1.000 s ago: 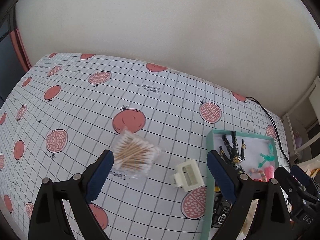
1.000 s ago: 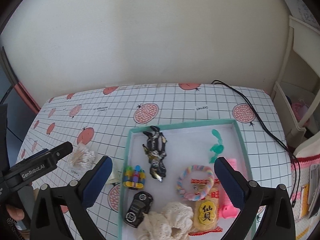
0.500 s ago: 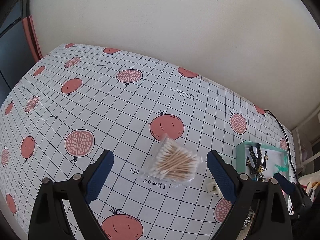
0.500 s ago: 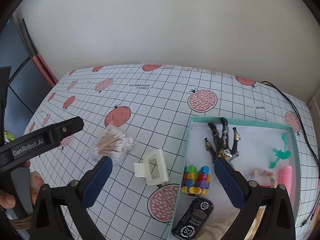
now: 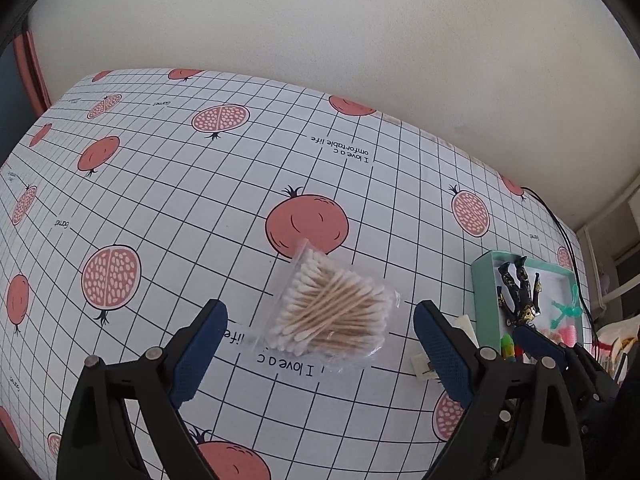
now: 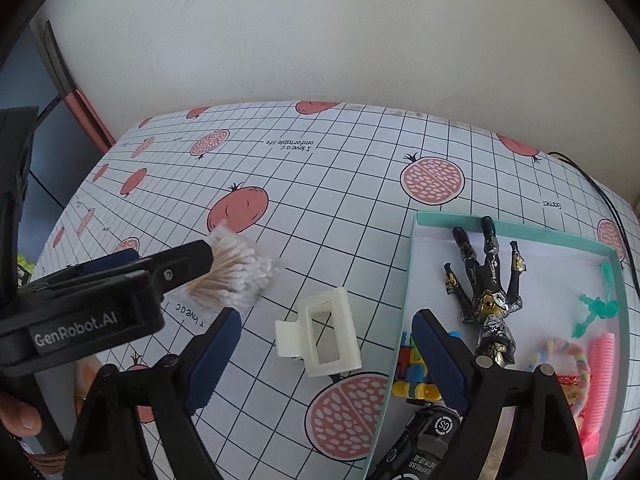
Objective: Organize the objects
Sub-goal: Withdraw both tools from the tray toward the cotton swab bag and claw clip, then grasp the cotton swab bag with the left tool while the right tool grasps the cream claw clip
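Observation:
A clear bag of cotton swabs [image 5: 334, 312] lies on the pomegranate-print tablecloth, between the wide-apart fingers of my left gripper [image 5: 320, 340], which stands open just short of it. From the right wrist view the same bag [image 6: 236, 276] shows partly behind the left gripper's black finger [image 6: 180, 264]. A cream hair claw clip [image 6: 320, 336] lies between the spread fingers of my open right gripper [image 6: 326, 356]. The teal-rimmed tray [image 6: 404, 280] to the right holds a black action figure [image 6: 486, 280], a toy car [image 6: 424, 440], a colourful block toy [image 6: 412, 372] and pink items.
The white wall rises behind the table's far edge. A black cable [image 6: 612, 208] runs along the table's right side. A person's hand [image 6: 20, 416] holds the left gripper's handle at lower left. The cloth left of the swabs [image 5: 120, 200] is bare.
Both grippers have moved leftward and closer to the table. The swab bag now sits nearer, centred between the left fingers; the hair clip has come between the right fingers.

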The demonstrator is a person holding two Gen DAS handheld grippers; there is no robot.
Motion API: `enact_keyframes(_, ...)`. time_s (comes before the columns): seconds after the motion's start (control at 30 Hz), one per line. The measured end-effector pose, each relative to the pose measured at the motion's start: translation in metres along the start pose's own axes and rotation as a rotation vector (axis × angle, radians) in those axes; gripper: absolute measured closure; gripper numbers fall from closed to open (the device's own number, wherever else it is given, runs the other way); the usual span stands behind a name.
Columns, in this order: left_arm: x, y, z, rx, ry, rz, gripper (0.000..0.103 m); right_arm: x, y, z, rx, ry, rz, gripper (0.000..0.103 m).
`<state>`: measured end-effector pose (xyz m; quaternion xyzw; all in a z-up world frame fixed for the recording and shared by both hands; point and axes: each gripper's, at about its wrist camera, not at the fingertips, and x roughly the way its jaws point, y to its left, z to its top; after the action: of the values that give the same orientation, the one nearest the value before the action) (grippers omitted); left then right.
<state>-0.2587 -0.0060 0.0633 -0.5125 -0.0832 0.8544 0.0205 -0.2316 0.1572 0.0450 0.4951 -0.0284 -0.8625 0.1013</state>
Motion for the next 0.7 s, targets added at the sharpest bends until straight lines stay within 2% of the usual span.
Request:
enact_keyframes(0.4, 0.028, -0.005, -0.007, 0.003, 0.043, -0.022, 0.009, 0.010, 0.009, -0.003, -0.048, 0.007, 0.002, 0.027)
enact_keyframes(0.7, 0.036, -0.010, -0.011, 0.022, 0.034, -0.003, 0.009, 0.022, 0.009, -0.006, -0.052, 0.032, -0.006, 0.043)
